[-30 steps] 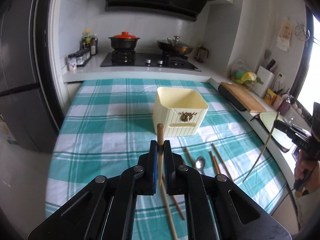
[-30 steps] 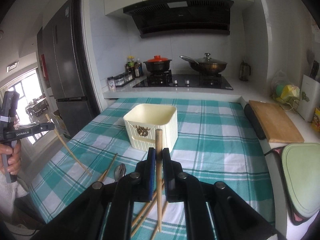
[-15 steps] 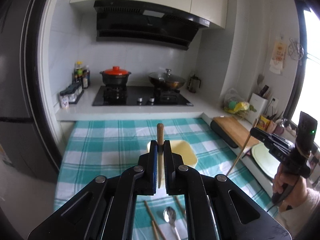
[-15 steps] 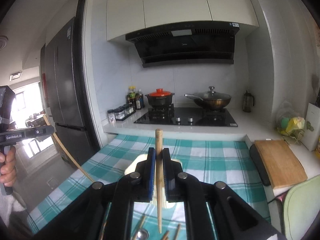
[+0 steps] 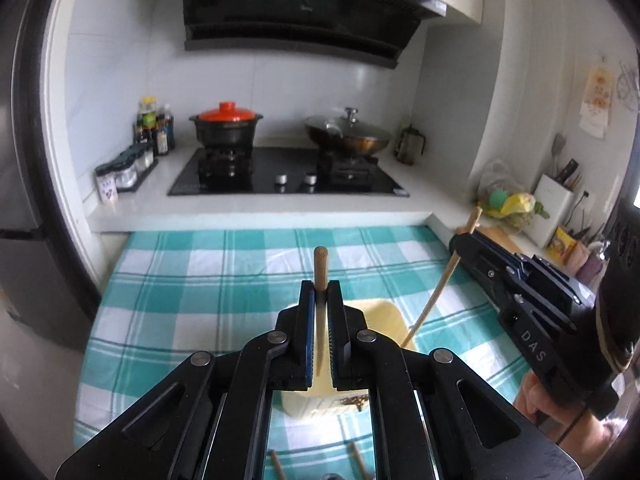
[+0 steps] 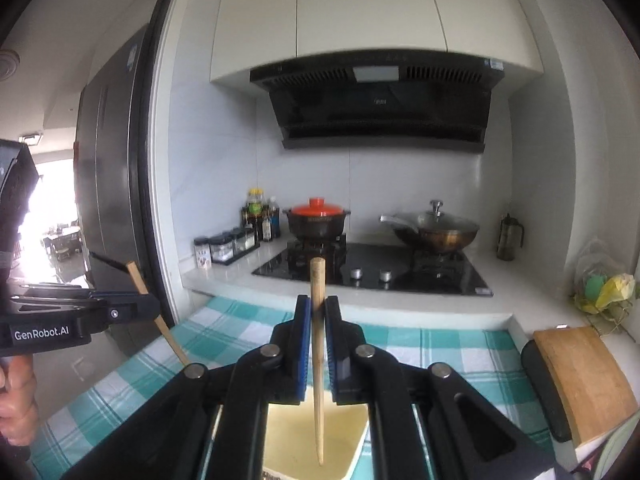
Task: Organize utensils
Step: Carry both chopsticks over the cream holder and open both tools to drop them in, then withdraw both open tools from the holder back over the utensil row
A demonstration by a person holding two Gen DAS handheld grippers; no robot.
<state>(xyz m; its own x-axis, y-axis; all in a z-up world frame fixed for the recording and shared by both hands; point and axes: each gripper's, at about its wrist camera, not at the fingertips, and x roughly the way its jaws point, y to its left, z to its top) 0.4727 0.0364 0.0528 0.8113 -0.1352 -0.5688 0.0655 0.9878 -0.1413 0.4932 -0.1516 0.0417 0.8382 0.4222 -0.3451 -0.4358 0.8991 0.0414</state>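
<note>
Left wrist view: checked tablecloth (image 5: 192, 292) below stove counter (image 5: 256, 210).

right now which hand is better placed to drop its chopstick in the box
Right. The right gripper holds its chopstick with the tip pointing down into the open cream box. The left gripper's chopstick looks near the box's rim.

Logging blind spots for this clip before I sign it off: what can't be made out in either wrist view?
- Left wrist view: most of the cream utensil holder sits behind the left tongs, so its contents are hidden.
- Left wrist view: the loose chopsticks on the checked cloth are cut off by the bottom edge.
- Right wrist view: the left chopstick runs behind the right tongs; its tip is hidden.
</note>
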